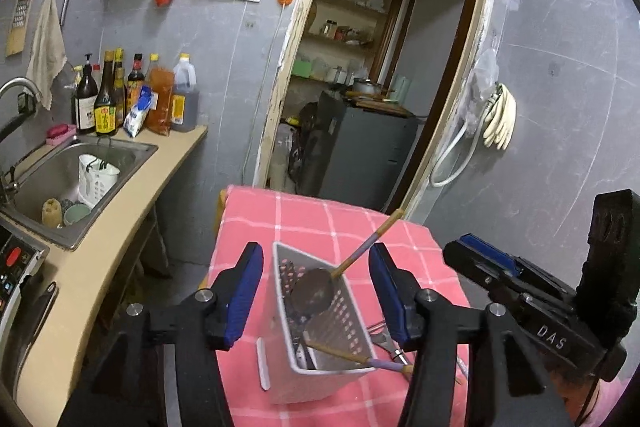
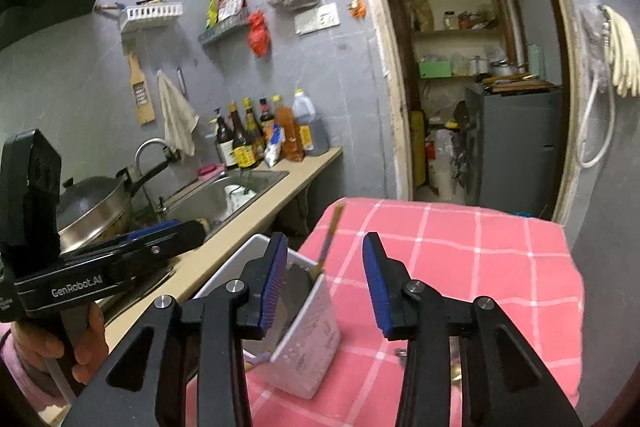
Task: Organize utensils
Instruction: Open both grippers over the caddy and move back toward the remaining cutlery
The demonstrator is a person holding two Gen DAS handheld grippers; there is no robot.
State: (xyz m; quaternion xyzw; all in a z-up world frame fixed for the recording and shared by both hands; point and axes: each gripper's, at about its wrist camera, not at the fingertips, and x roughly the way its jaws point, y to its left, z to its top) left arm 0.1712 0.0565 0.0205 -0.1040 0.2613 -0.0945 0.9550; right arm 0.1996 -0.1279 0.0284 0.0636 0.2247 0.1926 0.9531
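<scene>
A white perforated utensil holder (image 1: 320, 327) stands on the pink checked tablecloth (image 1: 320, 223). It holds a dark ladle (image 1: 314, 289) with a wooden and purple handle, and a second wooden-handled utensil (image 1: 348, 357) lies across its near rim. More metal utensils (image 1: 386, 341) lie on the cloth just right of it. My left gripper (image 1: 316, 291) is open and empty, its pads on either side of the holder. My right gripper (image 2: 324, 283) is open and empty above the holder (image 2: 308, 343); it also shows in the left wrist view (image 1: 492, 263).
A counter (image 1: 132, 207) with a steel sink (image 1: 68, 179) runs along the left, with sauce bottles (image 1: 132, 95) at its far end. A wok (image 2: 96, 203) sits on the stove. A doorway (image 1: 380, 67) opens behind the table onto a dark cabinet (image 1: 360, 155).
</scene>
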